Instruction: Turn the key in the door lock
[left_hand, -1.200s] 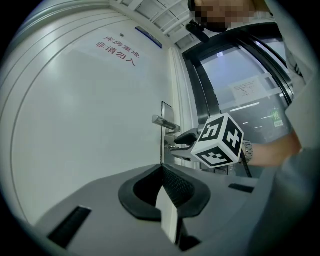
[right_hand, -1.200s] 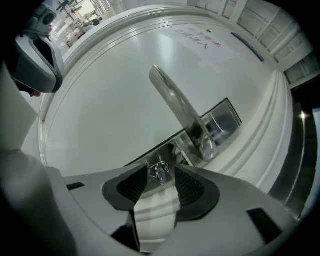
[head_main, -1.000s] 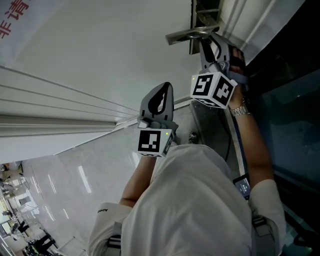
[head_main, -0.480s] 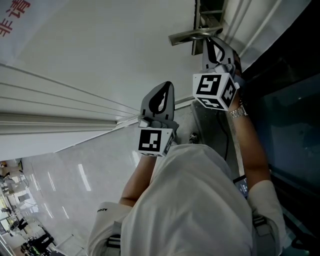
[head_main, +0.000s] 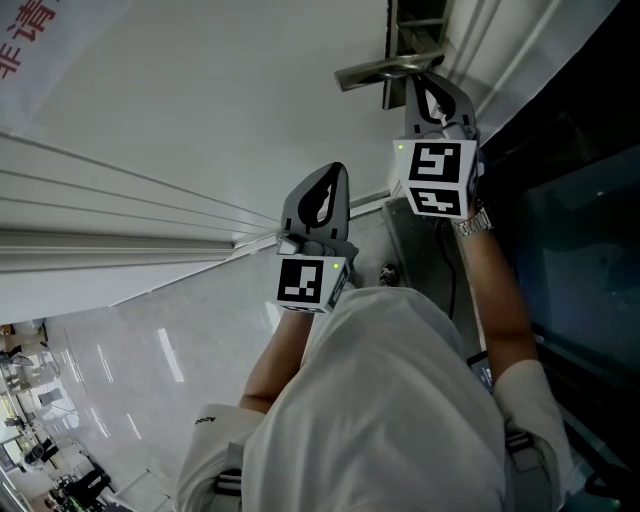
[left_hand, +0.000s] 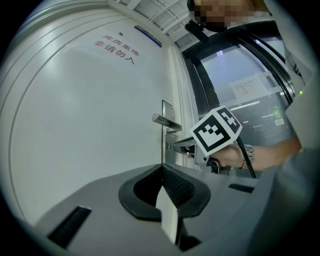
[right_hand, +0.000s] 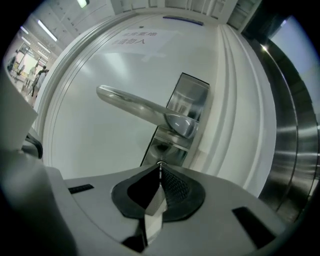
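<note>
Key (right_hand: 159, 163) lies pinched between right gripper's (right_hand: 160, 169) just-closed fingertips (right_hand: 172, 183).

jaws of right gripper (right_hand: 159, 166) hide key, red lettering (head_main: 22, 45) cut off at edge

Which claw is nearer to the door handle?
Right. The right claw, its jaws just closed with nothing visible between them, sits right under the door handle at the lock plate; the left claw hangs back from the door.
</note>
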